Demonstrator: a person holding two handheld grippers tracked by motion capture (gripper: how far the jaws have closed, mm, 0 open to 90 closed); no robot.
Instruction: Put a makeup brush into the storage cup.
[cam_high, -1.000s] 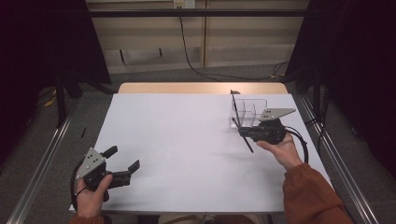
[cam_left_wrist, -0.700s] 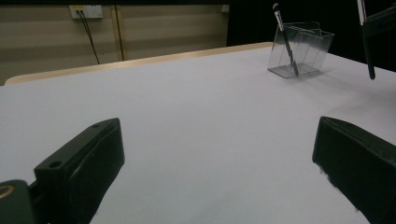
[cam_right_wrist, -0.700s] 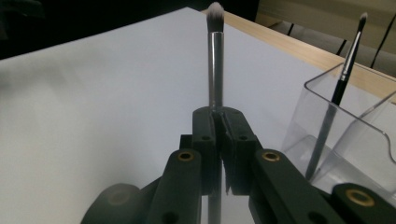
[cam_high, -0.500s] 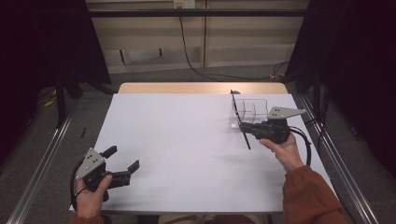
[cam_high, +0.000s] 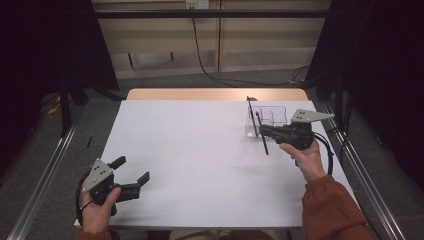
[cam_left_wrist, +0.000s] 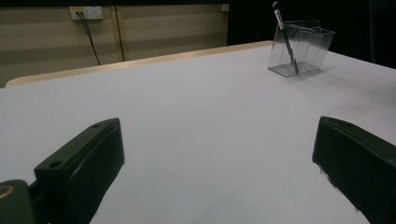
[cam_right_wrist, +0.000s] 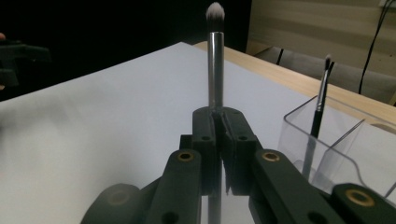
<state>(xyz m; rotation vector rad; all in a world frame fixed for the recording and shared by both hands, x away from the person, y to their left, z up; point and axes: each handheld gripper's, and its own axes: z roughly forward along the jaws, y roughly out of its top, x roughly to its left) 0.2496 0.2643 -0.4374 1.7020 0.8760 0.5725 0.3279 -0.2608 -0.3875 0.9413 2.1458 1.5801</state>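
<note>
The white-topped desk lies bare before me. Near its far right edge stands a clear plastic organiser holding one thin black brush. My right fingers are clamped on a silver-handled makeup brush just beside the organiser; my left fingers gape, holding nothing.

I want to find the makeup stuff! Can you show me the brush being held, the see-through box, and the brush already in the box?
held brush (cam_right_wrist: 215, 70): right gripper view, on its silver handle.
clear box (cam_left_wrist: 312, 44): left gripper view, on its front wall.
brush in the box (cam_left_wrist: 286, 38): left gripper view, on its dark handle.
</note>
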